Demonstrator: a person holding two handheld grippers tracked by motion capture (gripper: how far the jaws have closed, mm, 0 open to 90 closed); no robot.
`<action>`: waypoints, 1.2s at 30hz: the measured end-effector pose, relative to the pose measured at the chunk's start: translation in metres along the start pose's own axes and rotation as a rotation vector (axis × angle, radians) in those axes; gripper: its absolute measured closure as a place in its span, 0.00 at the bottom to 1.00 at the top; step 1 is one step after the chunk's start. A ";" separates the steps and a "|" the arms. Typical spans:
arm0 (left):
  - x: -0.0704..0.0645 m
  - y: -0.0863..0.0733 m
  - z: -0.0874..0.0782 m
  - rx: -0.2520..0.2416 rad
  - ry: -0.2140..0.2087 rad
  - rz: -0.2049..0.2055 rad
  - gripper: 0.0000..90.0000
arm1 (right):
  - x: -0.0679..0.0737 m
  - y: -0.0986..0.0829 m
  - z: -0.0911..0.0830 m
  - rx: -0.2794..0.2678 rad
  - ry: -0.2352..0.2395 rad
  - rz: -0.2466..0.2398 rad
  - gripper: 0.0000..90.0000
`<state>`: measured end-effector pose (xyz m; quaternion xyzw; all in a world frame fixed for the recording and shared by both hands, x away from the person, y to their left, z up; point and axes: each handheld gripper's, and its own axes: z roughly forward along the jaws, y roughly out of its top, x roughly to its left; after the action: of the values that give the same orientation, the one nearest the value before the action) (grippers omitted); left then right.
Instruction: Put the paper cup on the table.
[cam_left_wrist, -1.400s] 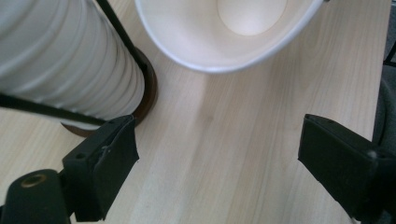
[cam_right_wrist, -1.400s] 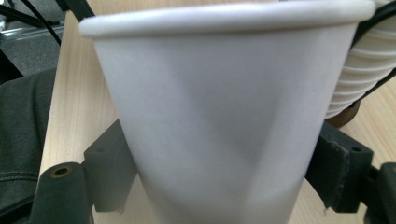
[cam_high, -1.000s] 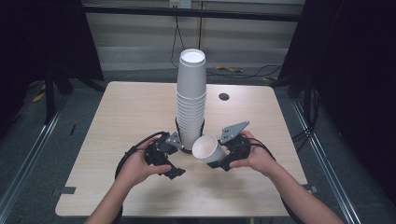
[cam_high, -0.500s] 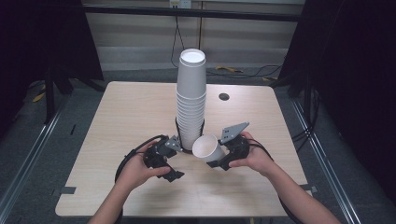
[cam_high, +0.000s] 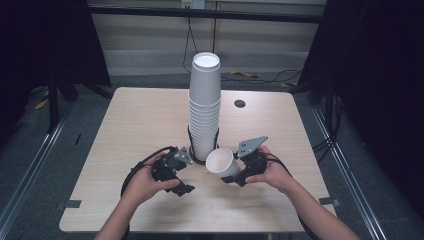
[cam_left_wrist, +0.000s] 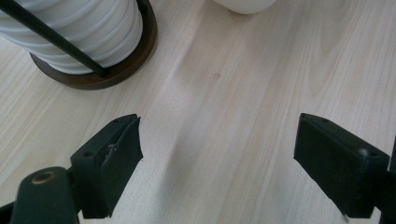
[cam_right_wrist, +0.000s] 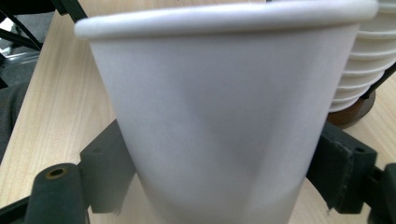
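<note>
White cup (cam_right_wrist: 224, 116), apparently gripped, right tool (cam_high: 235, 176)

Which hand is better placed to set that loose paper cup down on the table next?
Right. The right gripper already clamps the loose cup between its jaws, tilted beside the cup stack. The left gripper is open and holds nothing, over bare table near the stack's base.

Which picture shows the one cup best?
The right gripper view: the cup is up close there, with a black jaw pressed on each side of its wall. The high view shows it small, tipped, in the right gripper beside the stack. The left gripper view catches just its edge at the top.
</note>
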<state>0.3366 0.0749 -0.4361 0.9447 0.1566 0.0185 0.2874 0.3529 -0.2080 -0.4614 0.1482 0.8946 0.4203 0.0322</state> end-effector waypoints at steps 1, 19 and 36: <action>0.000 0.000 -0.001 0.004 0.000 0.006 0.16 | 0.000 0.000 0.000 -0.001 -0.001 0.000 0.20; -0.001 -0.001 0.002 0.014 -0.007 0.009 0.17 | -0.001 -0.013 -0.011 -0.039 -0.009 0.022 0.19; -0.002 0.003 0.003 0.014 -0.011 0.010 0.17 | -0.002 -0.016 -0.015 -0.019 0.000 0.053 0.18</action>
<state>0.3358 0.0706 -0.4367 0.9476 0.1506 0.0136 0.2814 0.3479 -0.2289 -0.4643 0.1715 0.8864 0.4293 0.0226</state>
